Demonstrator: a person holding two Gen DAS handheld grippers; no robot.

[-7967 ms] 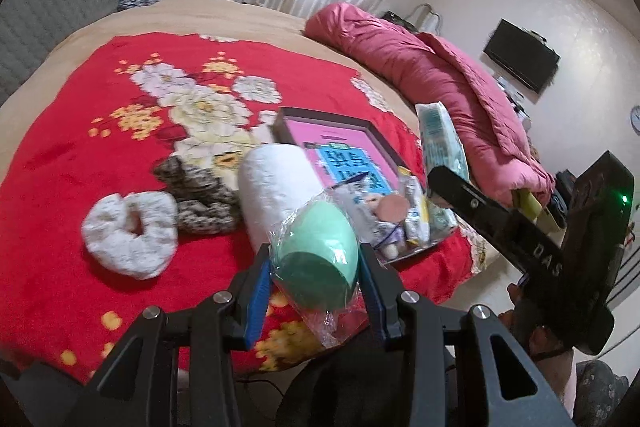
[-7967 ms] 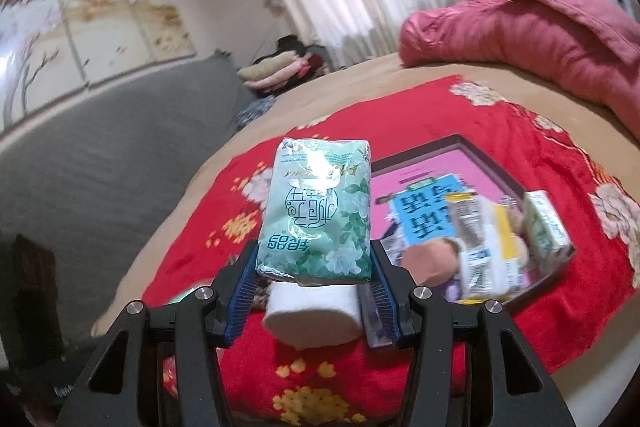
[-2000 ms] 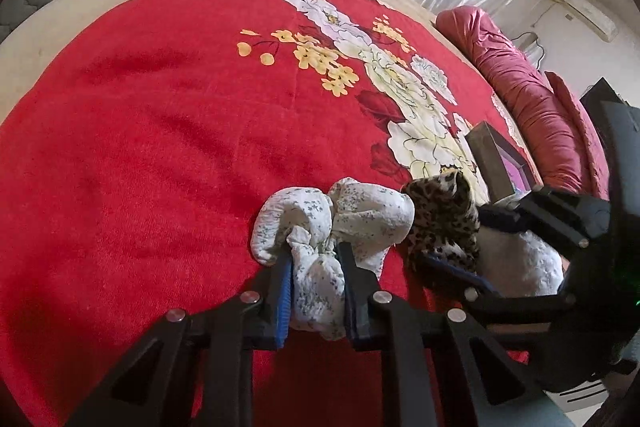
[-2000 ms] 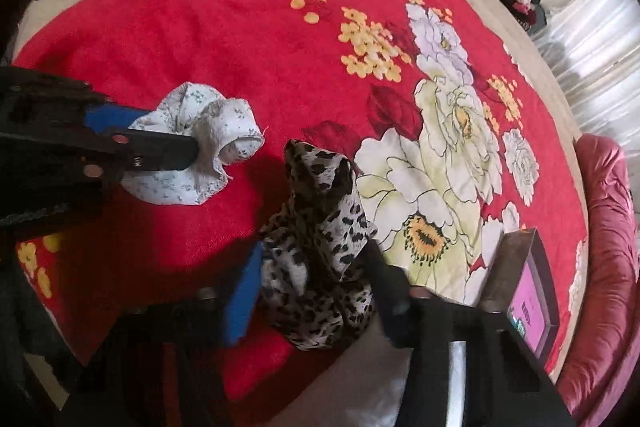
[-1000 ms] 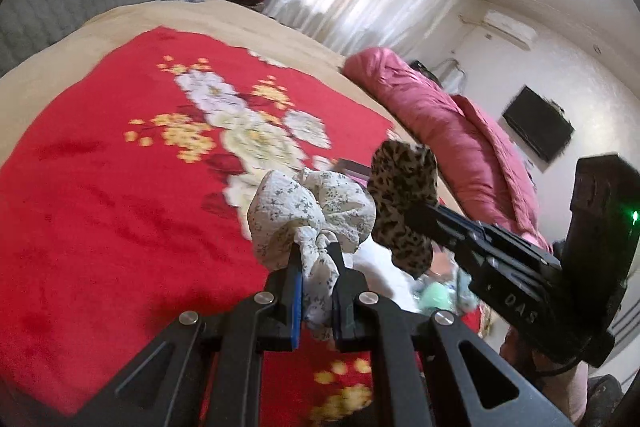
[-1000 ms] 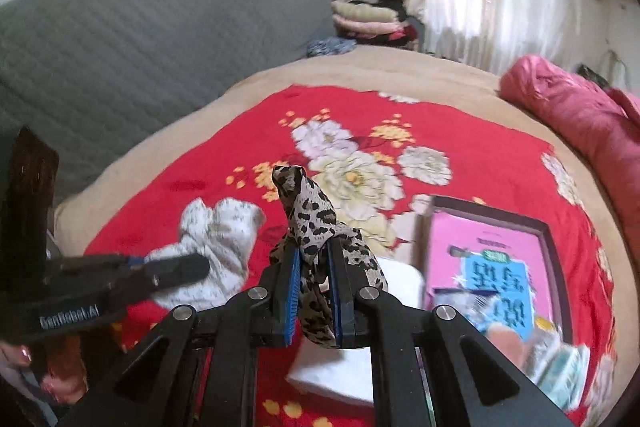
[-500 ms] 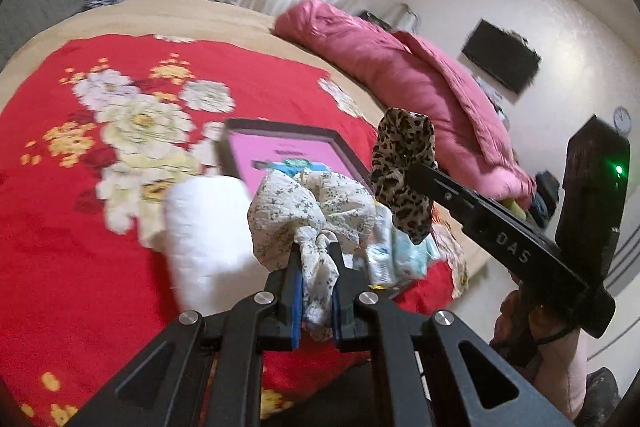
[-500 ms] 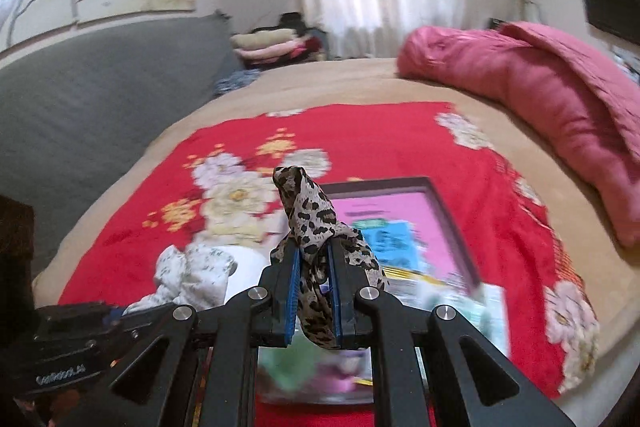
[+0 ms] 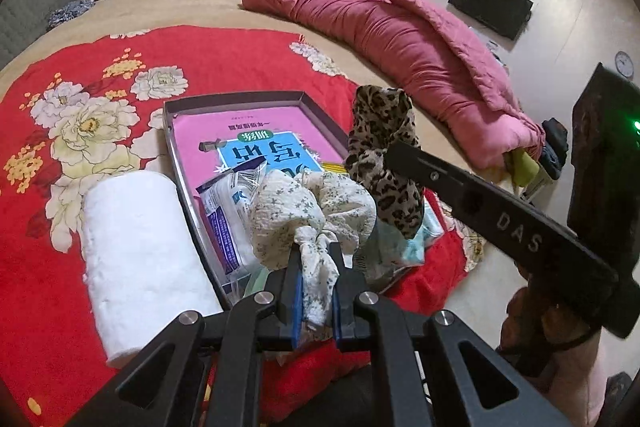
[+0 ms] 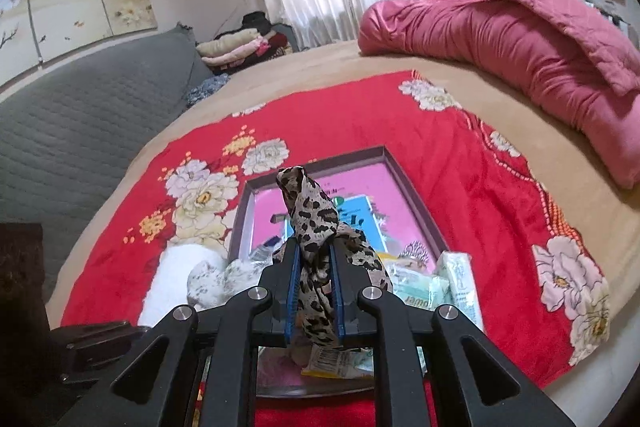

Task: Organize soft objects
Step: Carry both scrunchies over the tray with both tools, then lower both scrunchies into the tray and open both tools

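White floral scrunchie (image 9: 316, 211): bunched cream fabric with small dark sprigs, pinched at its lower fold and held clear above the near end of the shallow dark-rimmed tray (image 9: 176, 155), which sits on the red flowered blanket (image 9: 48, 259) near the bed's front edge. Leopard-print scrunchie (image 10: 316, 247): crumpled, standing upright, also clamped and raised over the tray. White towel roll (image 9: 136, 259): lies on the blanket, touching the tray's left rim. Wrapped tissue packs (image 10: 456, 279) lie inside the tray's near end.

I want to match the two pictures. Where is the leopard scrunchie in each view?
Left wrist: leopard scrunchie right of centre, on the tip of the other claw, above the tray.
Right wrist: centre, pinched in the right claw.
Shared landmark: the pink-bottomed tray.
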